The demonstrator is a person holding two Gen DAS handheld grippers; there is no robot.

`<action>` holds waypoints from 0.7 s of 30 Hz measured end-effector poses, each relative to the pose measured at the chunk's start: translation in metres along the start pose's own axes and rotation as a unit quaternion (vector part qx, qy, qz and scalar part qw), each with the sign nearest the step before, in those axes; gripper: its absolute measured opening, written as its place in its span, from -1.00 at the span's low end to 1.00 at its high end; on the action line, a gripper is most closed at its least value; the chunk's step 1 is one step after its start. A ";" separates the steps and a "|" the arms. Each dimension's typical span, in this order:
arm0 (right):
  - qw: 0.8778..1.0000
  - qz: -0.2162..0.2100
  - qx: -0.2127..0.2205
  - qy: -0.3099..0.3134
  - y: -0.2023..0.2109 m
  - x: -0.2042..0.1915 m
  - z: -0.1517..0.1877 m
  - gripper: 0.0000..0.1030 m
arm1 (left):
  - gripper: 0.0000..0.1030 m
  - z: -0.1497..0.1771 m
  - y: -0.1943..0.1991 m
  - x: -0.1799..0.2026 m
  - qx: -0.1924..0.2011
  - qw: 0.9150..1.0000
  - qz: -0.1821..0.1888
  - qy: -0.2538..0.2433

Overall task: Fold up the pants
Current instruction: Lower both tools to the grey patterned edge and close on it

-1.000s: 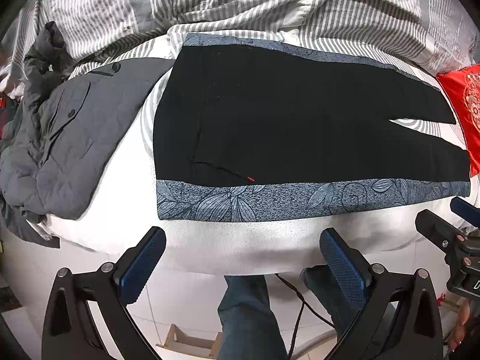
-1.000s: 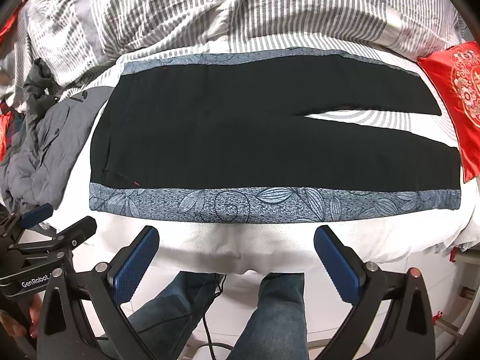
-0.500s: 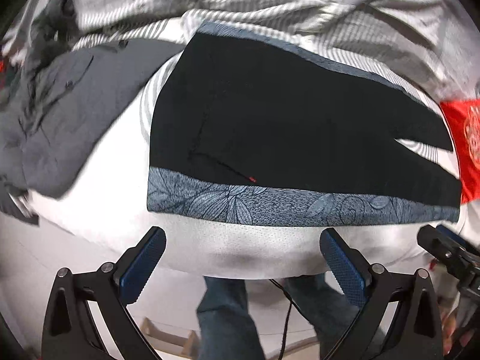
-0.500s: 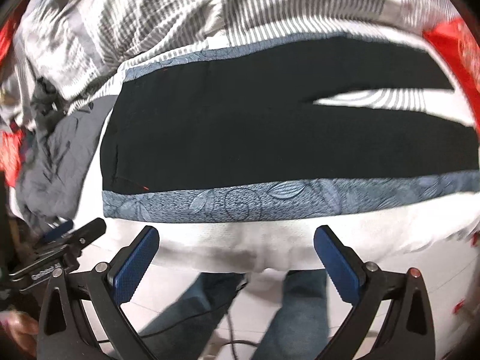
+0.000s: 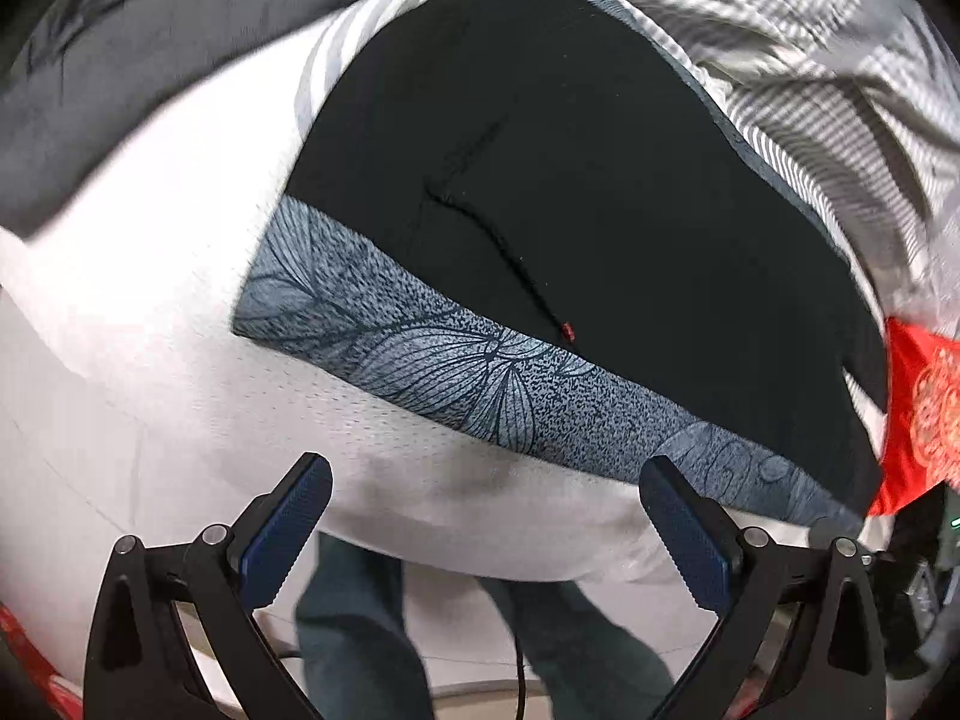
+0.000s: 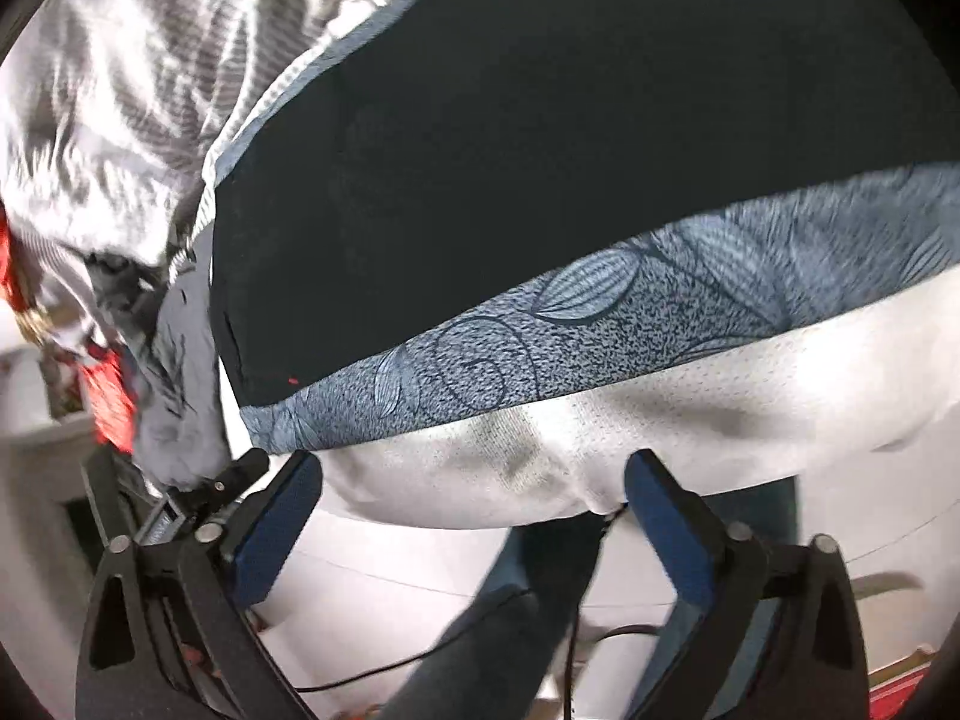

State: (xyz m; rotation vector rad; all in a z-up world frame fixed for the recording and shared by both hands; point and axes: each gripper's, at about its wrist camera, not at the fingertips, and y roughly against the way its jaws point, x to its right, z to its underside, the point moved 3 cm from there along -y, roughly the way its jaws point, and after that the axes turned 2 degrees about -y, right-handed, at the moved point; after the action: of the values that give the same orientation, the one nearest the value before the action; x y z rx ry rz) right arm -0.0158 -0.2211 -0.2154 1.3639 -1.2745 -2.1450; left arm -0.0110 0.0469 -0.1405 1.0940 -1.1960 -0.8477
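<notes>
The pants [image 5: 570, 192] lie flat on the bed [image 5: 150, 276], black with a blue-grey leaf-print band [image 5: 456, 366] running along the near edge, the one closest to both grippers. In the left wrist view the waist end sits to the left, and a pocket seam curves down the black cloth to a small red tag [image 5: 567, 333] just above the band. The left gripper [image 5: 486, 525] hangs off the near edge of the mattress, its blue pads [image 5: 684, 531] wide apart and holding nothing, short of the band and not touching it. Beyond the pants, striped bedding [image 5: 840, 90] is bunched up, grey clothing [image 5: 120, 60] lies to the left of the waist, and a red cushion [image 5: 924, 414] shows at the right near the leg ends. In the right wrist view the pants [image 6: 540, 150] fill the upper frame, tilted, with the band [image 6: 600, 336] crossing from lower left to upper right. The right gripper [image 6: 474, 519] is likewise spread wide with nothing between its pads, just below the white mattress edge [image 6: 660, 420]. The grey clothing [image 6: 180, 390] lies left of the waist end there, and part of the other gripper shows beside the left pad. Both views are blurred. The person's jeans [image 5: 360, 630] and a cable show below.
</notes>
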 end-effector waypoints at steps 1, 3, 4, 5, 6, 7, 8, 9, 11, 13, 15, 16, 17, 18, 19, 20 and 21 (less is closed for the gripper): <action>1.000 -0.013 -0.003 -0.010 -0.005 0.006 -0.002 0.81 | 0.99 -0.001 -0.004 -0.001 0.002 1.000 0.009 0.004; 0.999 -0.036 -0.010 -0.027 -0.013 0.017 -0.006 0.55 | 0.79 -0.001 -0.013 -0.002 -0.001 1.000 0.018 0.004; 0.998 -0.052 -0.014 -0.040 -0.018 0.023 -0.008 0.42 | 0.79 -0.002 -0.017 -0.003 -0.004 1.000 0.023 0.003; 0.997 -0.063 -0.016 -0.050 -0.022 0.027 -0.010 0.39 | 0.79 -0.003 -0.020 -0.004 -0.006 1.000 0.026 0.004; 0.996 -0.071 -0.016 -0.059 -0.026 0.031 -0.012 0.36 | 0.79 -0.003 -0.023 -0.004 -0.007 1.000 0.027 0.004; 0.994 -0.081 -0.013 -0.066 -0.029 0.035 -0.015 0.36 | 0.79 -0.004 -0.026 -0.004 -0.007 1.000 0.029 0.002; 0.993 -0.089 -0.010 -0.070 -0.031 0.037 -0.017 0.36 | 0.79 -0.005 -0.028 -0.004 -0.007 1.000 0.029 0.001; 0.993 -0.094 -0.009 -0.070 -0.033 0.039 -0.019 0.36 | 0.79 -0.005 -0.029 -0.005 -0.007 0.999 0.033 0.001; 0.991 -0.113 -0.009 -0.074 -0.036 0.042 -0.022 0.36 | 0.79 -0.005 -0.030 -0.006 -0.008 0.999 0.038 0.005; 0.986 -0.144 -0.010 -0.082 -0.039 0.045 -0.026 0.34 | 0.79 -0.004 -0.033 -0.009 -0.012 0.999 0.040 0.007; 0.982 -0.164 -0.012 -0.088 -0.040 0.045 -0.028 0.31 | 0.79 -0.001 -0.035 -0.008 -0.017 0.999 0.040 0.005; 0.979 -0.179 -0.011 -0.096 -0.040 0.045 -0.029 0.31 | 0.79 0.000 -0.035 -0.008 -0.019 0.999 0.041 0.004; 0.978 -0.184 -0.013 -0.101 -0.041 0.043 -0.029 0.31 | 0.79 0.000 -0.037 -0.007 -0.021 0.999 0.043 0.004; 0.976 -0.188 -0.014 -0.104 -0.042 0.044 -0.031 0.31 | 0.79 0.001 -0.038 -0.007 -0.024 0.999 0.045 0.004; 0.975 -0.193 -0.015 -0.107 -0.043 0.043 -0.034 0.28 | 0.79 0.002 -0.039 -0.006 -0.027 0.998 0.048 0.005; 0.974 -0.195 -0.018 -0.110 -0.045 0.042 -0.037 0.23 | 0.79 0.003 -0.039 -0.007 -0.028 0.998 0.051 0.005; 0.973 -0.202 -0.021 -0.114 -0.047 0.041 -0.040 -0.04 | 0.79 0.004 -0.040 -0.007 -0.029 0.998 0.053 0.005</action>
State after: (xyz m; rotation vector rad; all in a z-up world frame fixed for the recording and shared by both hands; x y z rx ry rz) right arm 0.0066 -0.2421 -0.2831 1.4977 -1.0901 -2.6517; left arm -0.0142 0.0415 -0.1805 0.9779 -1.2033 -0.7897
